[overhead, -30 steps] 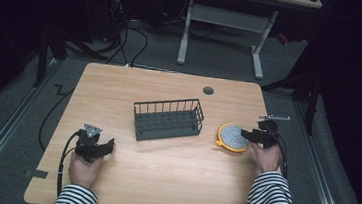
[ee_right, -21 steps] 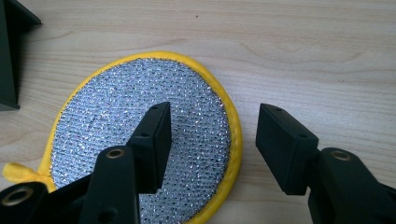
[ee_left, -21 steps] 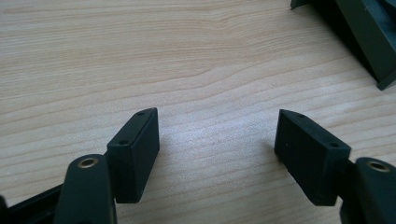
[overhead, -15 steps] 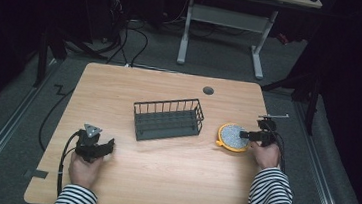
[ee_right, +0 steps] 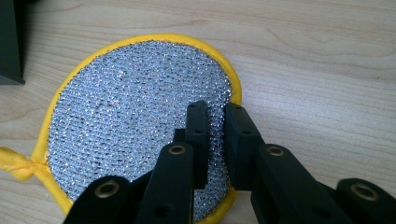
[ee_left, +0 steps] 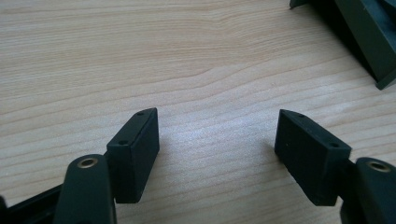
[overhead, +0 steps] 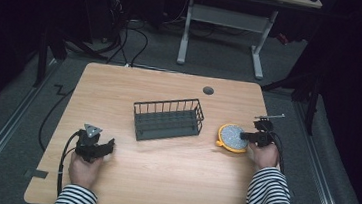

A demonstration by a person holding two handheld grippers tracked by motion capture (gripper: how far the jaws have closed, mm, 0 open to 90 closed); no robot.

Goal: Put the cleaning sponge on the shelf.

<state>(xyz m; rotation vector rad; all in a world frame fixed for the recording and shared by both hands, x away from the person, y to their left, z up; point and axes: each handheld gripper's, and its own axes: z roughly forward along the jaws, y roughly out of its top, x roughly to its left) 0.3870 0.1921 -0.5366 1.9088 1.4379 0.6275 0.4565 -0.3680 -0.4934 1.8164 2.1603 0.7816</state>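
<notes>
A round scouring pad (overhead: pixel 232 137), silver mesh with a yellow rim (ee_right: pixel 130 107), lies flat on the table right of the basket. My right gripper (overhead: pixel 247 136) reaches over its right edge, and its jaws have just been closing. They stand almost together (ee_right: pixel 215 112) with a strip of the mesh pinched between the pads. At the front left of the table, my left gripper (overhead: pixel 108 145) rests in the hand. Its jaws stand wide apart (ee_left: pixel 217 123) over bare wood with nothing between them.
A dark wire basket (overhead: pixel 167 118) stands at the table's middle, and its corner shows at the top right of the left gripper view (ee_left: pixel 369 37). A round cable hole (overhead: pixel 208 90) sits near the far edge. Cables trail from both grippers.
The right gripper's jaws have drawn together on the pad's right edge. The pad has not shifted, and the left hand has kept still.
</notes>
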